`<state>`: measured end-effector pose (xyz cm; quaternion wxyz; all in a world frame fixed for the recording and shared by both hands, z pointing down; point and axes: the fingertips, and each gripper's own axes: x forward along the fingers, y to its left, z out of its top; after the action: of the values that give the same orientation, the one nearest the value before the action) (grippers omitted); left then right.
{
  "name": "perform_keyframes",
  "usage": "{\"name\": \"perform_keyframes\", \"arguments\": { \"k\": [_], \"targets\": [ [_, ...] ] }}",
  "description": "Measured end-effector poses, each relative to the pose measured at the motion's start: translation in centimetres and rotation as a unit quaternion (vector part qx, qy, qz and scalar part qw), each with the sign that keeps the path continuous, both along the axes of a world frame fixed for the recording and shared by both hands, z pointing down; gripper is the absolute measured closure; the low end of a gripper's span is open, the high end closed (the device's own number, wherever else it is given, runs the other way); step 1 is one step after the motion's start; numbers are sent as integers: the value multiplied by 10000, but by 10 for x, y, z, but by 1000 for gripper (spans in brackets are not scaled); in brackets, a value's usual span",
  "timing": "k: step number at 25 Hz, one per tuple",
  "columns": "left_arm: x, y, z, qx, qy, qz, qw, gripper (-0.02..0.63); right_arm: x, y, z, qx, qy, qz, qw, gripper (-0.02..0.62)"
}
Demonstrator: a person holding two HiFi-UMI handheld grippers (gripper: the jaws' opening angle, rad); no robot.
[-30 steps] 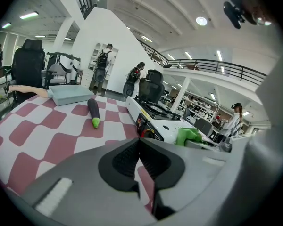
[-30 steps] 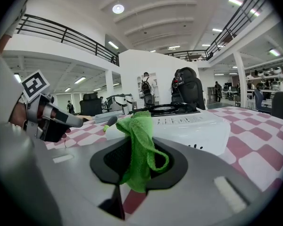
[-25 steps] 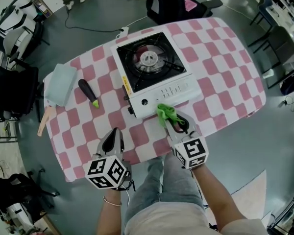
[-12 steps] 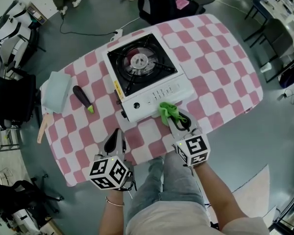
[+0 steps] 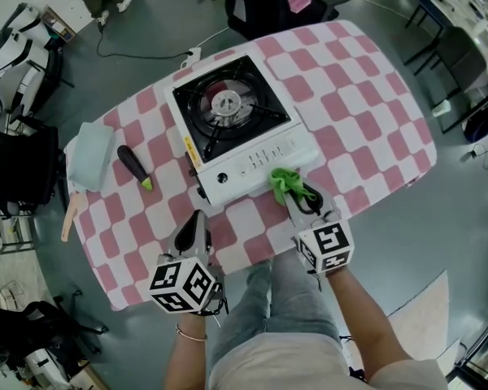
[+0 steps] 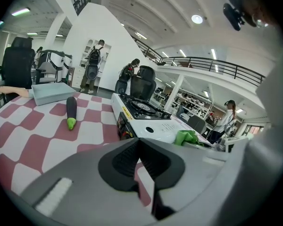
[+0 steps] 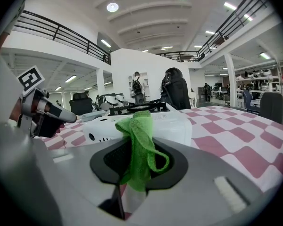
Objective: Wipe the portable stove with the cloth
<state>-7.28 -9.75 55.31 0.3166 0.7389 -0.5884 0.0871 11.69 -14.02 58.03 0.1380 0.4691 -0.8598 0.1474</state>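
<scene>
Right gripper view showed the green cloth [image 7: 137,145] clamped between the jaws of the right gripper [image 7: 140,166]; its lower end hung in the gap and its bunched top rose in front of the white portable stove [image 7: 172,126]; the cloth hid part of the stove's front, so whether it pressed on the casing could not be told. In the head view the cloth lay at the stove's front edge, towards its right corner, with the gripper's body covering the cloth's near end; the burner and its black pan supports sat uncovered farther back. The stove stood on a pink-and-white checked table [image 5: 366,96]. The left gripper [image 5: 197,220] hung to the left, apart from the stove, over the table's near edge; the left gripper view showed its dark pads closed together with nothing between them. A dark eggplant [image 5: 135,167] with a green tip lay left of the stove; beyond it sat a pale blue tray [image 5: 92,154] at the table's left edge; a wooden handle [image 5: 68,216] stuck out below the tray, its upper end hidden.
</scene>
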Motion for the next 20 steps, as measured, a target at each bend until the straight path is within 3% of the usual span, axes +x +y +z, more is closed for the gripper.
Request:
{"name": "perform_keyframes", "arguments": {
  "k": [20],
  "targets": [
    [21,-8,-13,30,-47,160,9999,606,66,-19,6,-151,102,672,9976,512]
  ]
}}
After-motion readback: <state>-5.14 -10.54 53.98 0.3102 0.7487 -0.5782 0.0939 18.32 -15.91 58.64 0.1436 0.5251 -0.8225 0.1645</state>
